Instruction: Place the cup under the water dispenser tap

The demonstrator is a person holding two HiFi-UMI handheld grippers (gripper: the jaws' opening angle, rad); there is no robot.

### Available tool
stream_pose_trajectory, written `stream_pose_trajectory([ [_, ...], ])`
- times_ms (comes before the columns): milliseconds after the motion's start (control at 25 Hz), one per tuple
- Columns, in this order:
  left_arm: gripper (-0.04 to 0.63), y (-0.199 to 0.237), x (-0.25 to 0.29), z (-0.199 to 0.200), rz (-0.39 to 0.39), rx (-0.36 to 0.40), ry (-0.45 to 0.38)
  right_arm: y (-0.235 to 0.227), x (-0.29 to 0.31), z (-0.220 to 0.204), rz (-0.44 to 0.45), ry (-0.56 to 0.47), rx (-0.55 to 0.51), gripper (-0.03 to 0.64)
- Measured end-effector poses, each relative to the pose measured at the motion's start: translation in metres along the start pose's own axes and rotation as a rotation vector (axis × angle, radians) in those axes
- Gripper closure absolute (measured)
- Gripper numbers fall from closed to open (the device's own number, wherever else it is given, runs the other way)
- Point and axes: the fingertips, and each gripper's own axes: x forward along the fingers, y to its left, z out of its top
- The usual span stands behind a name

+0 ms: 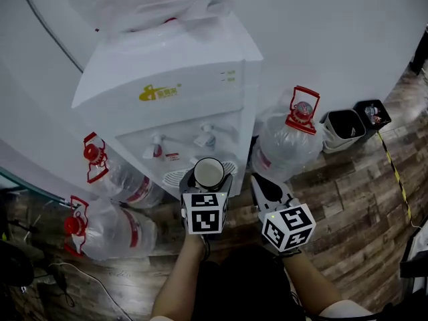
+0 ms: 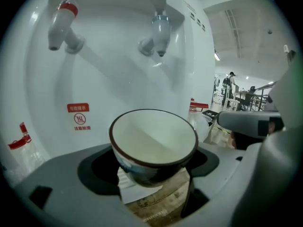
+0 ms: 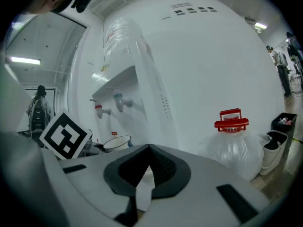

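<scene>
My left gripper is shut on a small cup that is white inside, with a dark rim and blue marks outside. In the left gripper view the cup sits upright and empty between the jaws. It is held in front of the white water dispenser, low and slightly short of the blue tap; the red tap is to the left. My right gripper hangs beside the cup on the right, shut and empty. The cup also shows at the left of the right gripper view.
Large water bottles with red caps lie left of the dispenser, and another stands at its right. Two small bins stand by the wall at the right. The drip grille sits under the taps. The floor is wood.
</scene>
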Motion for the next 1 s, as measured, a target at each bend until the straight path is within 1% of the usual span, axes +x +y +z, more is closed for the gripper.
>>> stream_pose_trajectory([
  [200, 0.163, 0.0, 0.006, -0.002, 0.044, -0.013, -0.045, 0.0, 0.003, -0.007, 0.022, -0.04, -0.014, 0.595],
  [400, 0.163, -0.002, 0.008, 0.0, 0.081, -0.031, -0.066, -0.001, 0.001, -0.009, 0.028, -0.078, -0.021, 0.595],
  [600, 0.163, 0.005, 0.011, -0.001, 0.153, -0.138, -0.094, -0.005, -0.007, -0.007, 0.02, -0.099, -0.024, 0.595],
  [1000, 0.163, 0.011, 0.013, 0.008, 0.278, -0.208, -0.179, -0.013, -0.021, -0.011, 0.002, -0.107, -0.022, 0.595],
])
